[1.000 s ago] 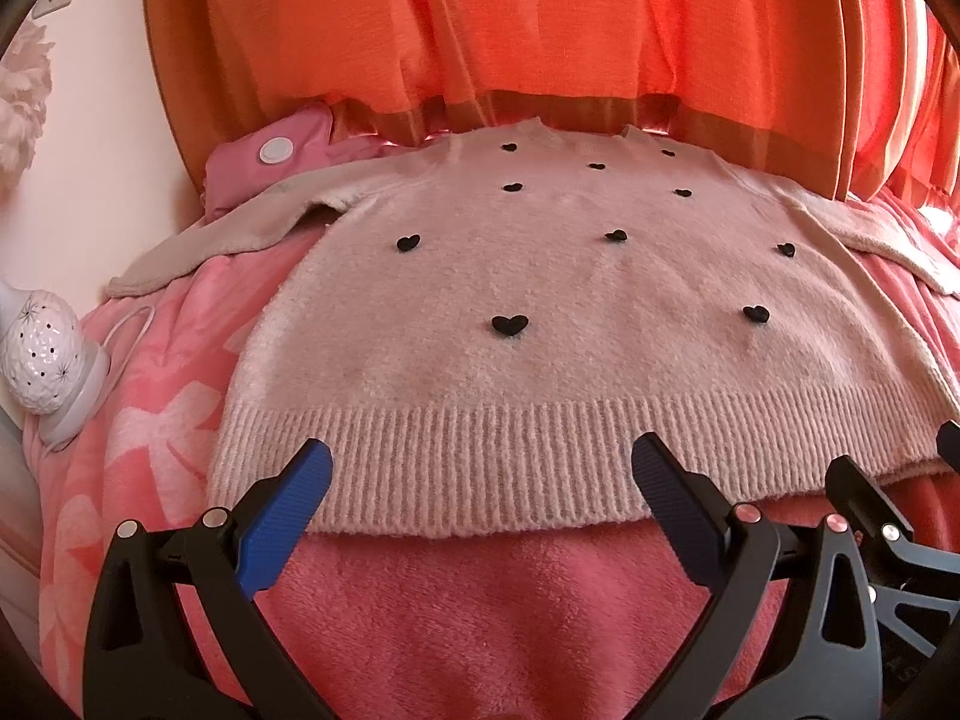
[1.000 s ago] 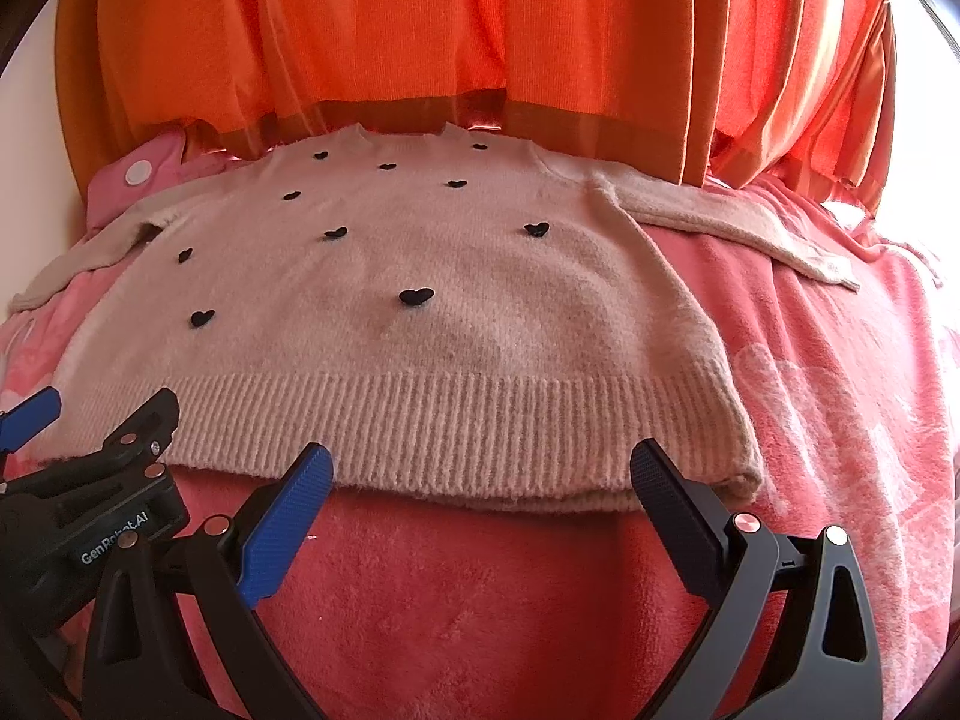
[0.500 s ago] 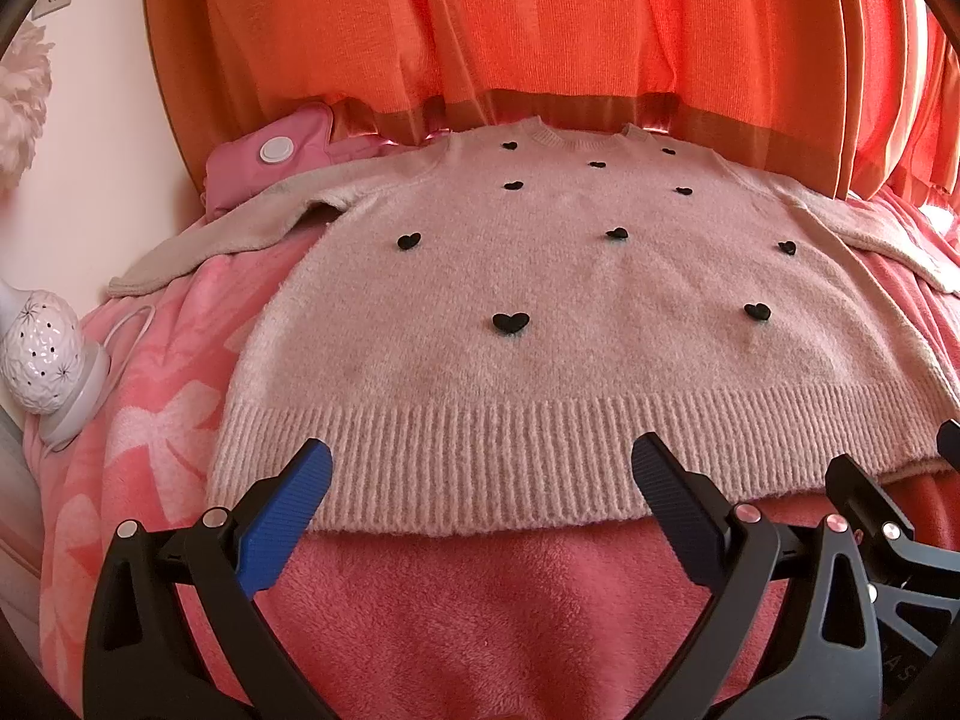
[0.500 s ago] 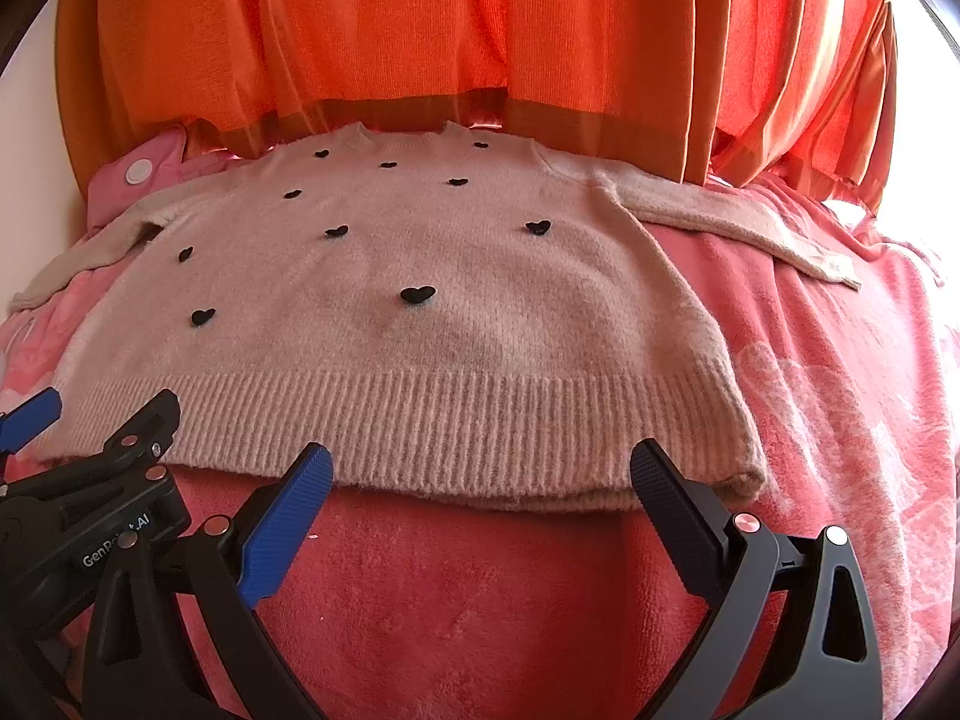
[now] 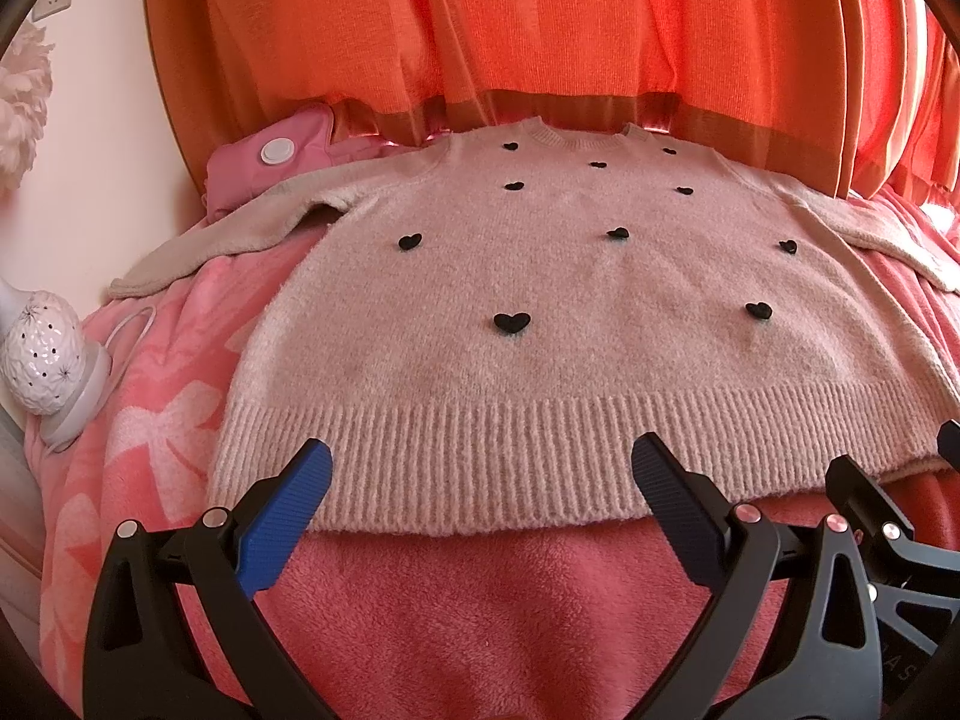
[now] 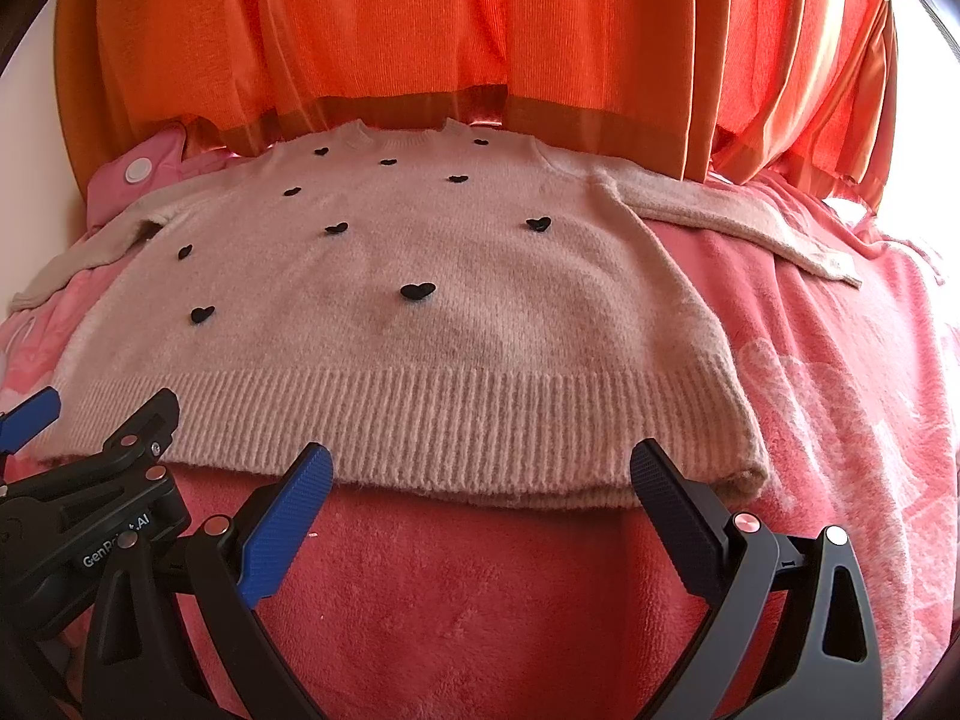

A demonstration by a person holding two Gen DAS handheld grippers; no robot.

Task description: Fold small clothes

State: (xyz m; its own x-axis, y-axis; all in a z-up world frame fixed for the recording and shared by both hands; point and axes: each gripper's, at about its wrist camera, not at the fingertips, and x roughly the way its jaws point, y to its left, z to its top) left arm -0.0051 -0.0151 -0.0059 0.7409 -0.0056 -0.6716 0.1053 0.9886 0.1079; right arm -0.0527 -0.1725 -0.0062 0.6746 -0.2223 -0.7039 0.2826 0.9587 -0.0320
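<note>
Nothing much has shifted over the last second — I'm holding both grippers just short of the sweater [image 5: 540, 300], which lies flat on the pink blanket [image 5: 480, 612], hem toward me, sleeves out sideways. Left gripper [image 5: 480, 492] and right gripper [image 6: 480, 492] gape, empty, each facing its half of the ribbed hem [image 6: 420, 420].

Orange curtains [image 5: 540, 30] (sunlit) hang behind a pink blanket [image 6: 840, 420].
</note>
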